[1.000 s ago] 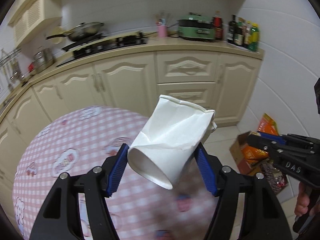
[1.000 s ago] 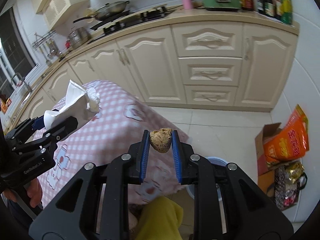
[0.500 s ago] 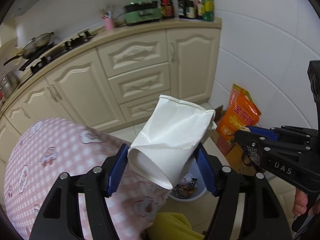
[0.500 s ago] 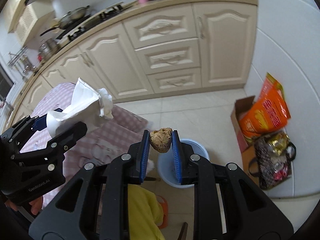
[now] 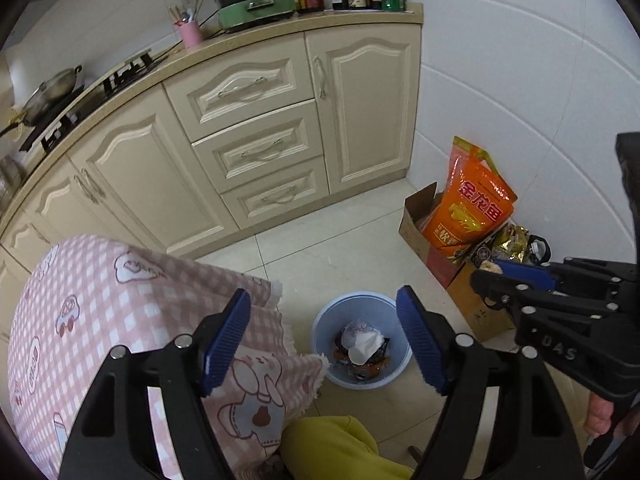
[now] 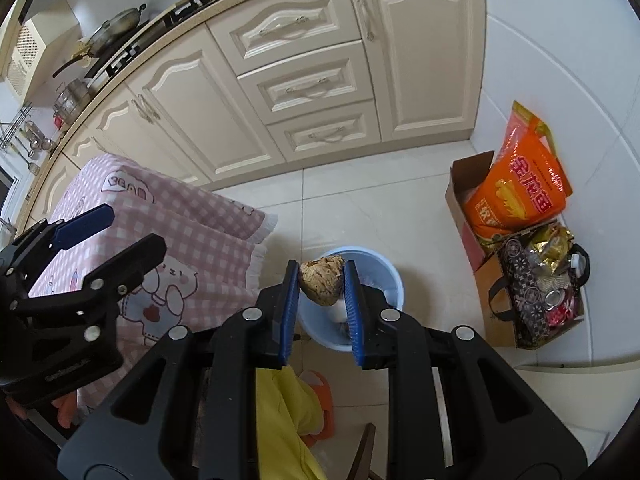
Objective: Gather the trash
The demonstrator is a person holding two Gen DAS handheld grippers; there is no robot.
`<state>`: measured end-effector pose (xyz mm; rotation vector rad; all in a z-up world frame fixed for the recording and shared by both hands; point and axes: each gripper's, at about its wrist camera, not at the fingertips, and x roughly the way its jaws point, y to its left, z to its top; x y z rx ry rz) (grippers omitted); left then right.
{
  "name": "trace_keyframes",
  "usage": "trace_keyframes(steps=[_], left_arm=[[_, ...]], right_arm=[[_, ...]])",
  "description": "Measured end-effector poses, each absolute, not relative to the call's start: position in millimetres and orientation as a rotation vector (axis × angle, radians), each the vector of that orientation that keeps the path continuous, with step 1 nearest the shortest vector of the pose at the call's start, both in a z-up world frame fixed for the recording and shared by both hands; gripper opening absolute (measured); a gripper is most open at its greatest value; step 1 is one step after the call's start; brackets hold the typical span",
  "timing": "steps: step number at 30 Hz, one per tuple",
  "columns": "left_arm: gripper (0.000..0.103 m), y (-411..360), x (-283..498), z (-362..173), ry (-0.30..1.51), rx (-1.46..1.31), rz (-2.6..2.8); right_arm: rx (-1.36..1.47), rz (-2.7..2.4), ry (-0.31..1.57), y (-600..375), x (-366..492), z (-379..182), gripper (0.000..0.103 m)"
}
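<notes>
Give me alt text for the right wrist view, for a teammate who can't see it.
The right gripper is shut on a brown crumpled lump above a pale blue trash bin on the tiled kitchen floor. To the left, the left gripper is open and empty beside a table draped in a pink checked cloth; cream cabinets stand behind.

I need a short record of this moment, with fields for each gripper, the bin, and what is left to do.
left gripper: open, jaws have just been opening, nothing between them
paper cup: lying in the bin on other trash
blue trash bin: on the floor beside the pink checked tablecloth
right gripper: shut on a brown crumpled lump, above the bin
left to do: probably release the lump into the bin
</notes>
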<state>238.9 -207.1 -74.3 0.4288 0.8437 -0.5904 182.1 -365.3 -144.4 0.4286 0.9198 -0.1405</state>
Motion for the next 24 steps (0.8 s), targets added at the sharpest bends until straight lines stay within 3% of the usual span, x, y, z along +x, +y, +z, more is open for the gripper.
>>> trace_keyframes(steps=[2, 3, 4, 5, 24], left_arm=[[0.074, -201.0, 239.3, -72.7, 0.845, 0.417, -0.586], [0.074, -197.1, 239.4, -71.9, 0.845, 0.413, -0.578], [0.074, -194.7, 239.6, -71.5, 0.844, 0.412, -0.574], [0.075, -190.2, 239.6, -70.7, 0.844, 0.406, -0.567], [0.080, -159.1, 210.2, -59.5, 0.806, 0.344, -0.542]], right_arm=[[0.422, -0.114, 0.928, -359.9, 188.5, -143.3, 0.024], [0.424, -0.108, 0.933, -357.7, 190.9, -142.1, 0.035], [0.435, -0.108, 0.941, -357.3, 193.1, -141.5, 0.068], [0.455, -0.114, 0.944, -358.0, 194.5, -140.3, 0.073], [0.428, -0.114, 0.871, -340.8, 159.3, -123.9, 0.073]])
